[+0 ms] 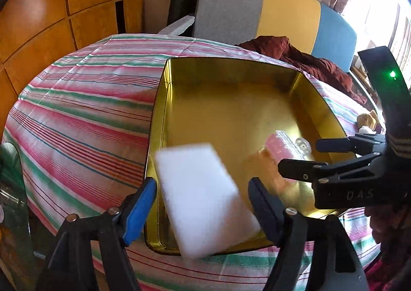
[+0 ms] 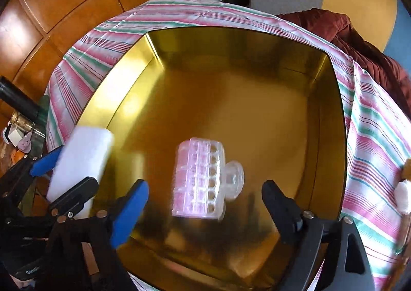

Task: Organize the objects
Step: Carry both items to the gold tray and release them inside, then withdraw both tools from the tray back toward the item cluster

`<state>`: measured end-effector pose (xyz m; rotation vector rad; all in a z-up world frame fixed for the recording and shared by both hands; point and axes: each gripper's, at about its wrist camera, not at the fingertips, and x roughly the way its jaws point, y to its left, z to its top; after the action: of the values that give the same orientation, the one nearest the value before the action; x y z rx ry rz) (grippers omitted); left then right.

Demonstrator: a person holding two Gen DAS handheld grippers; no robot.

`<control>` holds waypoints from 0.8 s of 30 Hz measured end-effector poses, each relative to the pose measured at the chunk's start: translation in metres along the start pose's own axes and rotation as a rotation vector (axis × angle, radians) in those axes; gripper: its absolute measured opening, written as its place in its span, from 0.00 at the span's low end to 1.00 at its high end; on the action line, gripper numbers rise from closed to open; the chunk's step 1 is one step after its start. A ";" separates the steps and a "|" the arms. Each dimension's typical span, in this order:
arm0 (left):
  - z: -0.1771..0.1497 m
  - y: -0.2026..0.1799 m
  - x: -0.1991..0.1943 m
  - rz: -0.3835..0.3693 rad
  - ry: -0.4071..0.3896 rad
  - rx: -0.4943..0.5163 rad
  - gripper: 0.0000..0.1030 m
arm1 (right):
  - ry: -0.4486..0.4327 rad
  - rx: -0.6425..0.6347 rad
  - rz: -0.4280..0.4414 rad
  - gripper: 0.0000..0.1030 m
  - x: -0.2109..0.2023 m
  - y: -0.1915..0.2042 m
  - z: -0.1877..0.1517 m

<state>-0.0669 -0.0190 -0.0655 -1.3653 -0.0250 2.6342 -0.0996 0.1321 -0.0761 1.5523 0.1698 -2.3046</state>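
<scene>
A shallow gold tin (image 1: 159, 116) (image 2: 339, 121) lies on a striped cloth. A white foam block (image 1: 205, 196) (image 2: 79, 165), blurred, hangs over the tin's near left corner between the fingers of my left gripper (image 1: 203, 183) (image 2: 77, 165). Those jaws stand apart and I see no pad pressing the block. My right gripper (image 2: 205, 185) (image 1: 300, 156) is open above the tin floor. Below it a clear pink-tinted plastic piece (image 2: 200, 180) (image 1: 280, 144) with rows of holes and a round knob, also blurred, is free of both fingers.
The pink, green and white striped cloth (image 1: 84, 111) covers the table. A dark red garment (image 1: 303, 59) lies behind the tin before a grey, yellow and blue chair (image 1: 287, 10). A small toy (image 1: 366, 121) sits right of the tin. Wooden panels (image 1: 51, 8) stand to the left.
</scene>
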 end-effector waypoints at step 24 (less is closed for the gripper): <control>0.000 -0.004 -0.095 0.079 -0.246 -0.066 0.82 | -0.452 0.060 -0.233 1.00 -0.110 0.017 -0.068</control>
<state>-0.0133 -0.0303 0.0118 -1.0720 -0.0924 2.8757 0.0028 0.1609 -0.0006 1.0406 0.1716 -2.7989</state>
